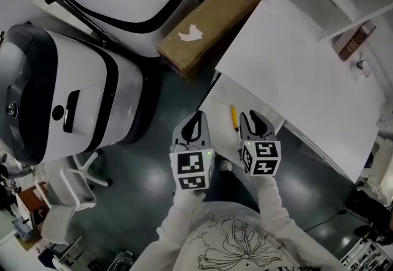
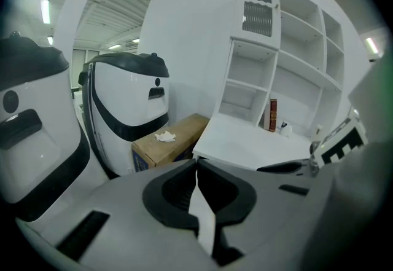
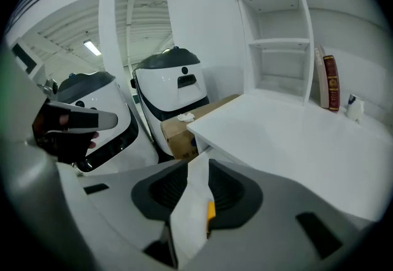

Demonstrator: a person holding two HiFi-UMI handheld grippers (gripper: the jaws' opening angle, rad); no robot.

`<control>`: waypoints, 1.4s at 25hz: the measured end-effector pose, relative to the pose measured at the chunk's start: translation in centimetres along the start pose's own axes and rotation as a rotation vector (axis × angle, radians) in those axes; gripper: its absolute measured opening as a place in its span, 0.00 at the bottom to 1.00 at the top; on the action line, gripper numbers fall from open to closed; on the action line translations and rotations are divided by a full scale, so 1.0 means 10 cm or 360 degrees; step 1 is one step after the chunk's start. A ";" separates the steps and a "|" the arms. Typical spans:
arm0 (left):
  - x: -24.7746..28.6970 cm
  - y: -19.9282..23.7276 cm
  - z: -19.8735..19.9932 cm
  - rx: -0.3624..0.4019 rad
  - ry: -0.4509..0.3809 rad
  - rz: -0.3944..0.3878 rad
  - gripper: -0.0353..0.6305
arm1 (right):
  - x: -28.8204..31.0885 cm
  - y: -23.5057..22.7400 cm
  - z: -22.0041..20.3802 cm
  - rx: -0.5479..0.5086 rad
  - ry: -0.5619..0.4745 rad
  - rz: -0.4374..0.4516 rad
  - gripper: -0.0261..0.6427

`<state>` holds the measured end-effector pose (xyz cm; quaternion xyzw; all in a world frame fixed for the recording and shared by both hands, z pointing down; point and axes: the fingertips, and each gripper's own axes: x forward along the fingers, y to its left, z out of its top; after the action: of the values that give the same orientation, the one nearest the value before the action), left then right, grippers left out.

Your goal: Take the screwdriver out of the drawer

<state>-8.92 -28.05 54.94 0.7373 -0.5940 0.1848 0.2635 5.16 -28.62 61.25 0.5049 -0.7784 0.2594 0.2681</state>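
Observation:
A yellow-handled screwdriver lies in the open white drawer under the desk's front edge. My right gripper hovers just right of it, jaws open and empty; in the right gripper view the yellow handle shows low in the gap between the jaws. My left gripper hangs at the drawer's left edge, its tips together with nothing held. In the left gripper view its jaws meet at the tips and point at the desk's corner.
The white desk carries a shelf unit with a red book. A cardboard box stands on the floor left of the desk. Two large white-and-black machines fill the left side. An office chair stands at the lower left.

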 end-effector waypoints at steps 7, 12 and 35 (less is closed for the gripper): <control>0.32 0.17 -0.26 -0.0032 0.0101 -0.0001 0.07 | 0.44 -0.07 -0.38 -0.0013 0.0161 0.0006 0.19; 0.48 0.20 -0.46 -0.0060 0.0175 -0.0005 0.07 | 0.70 -0.10 -0.67 -0.0040 0.0278 0.0042 0.20; 0.75 0.33 -0.85 -0.0127 0.0275 0.0011 0.07 | 1.48 -0.25 -1.96 -0.0002 0.0803 0.0070 0.20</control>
<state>-10.07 -29.17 66.63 0.7053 -0.5785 0.2249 0.3424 5.39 -25.86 85.81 0.4071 -0.6978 0.3824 0.4485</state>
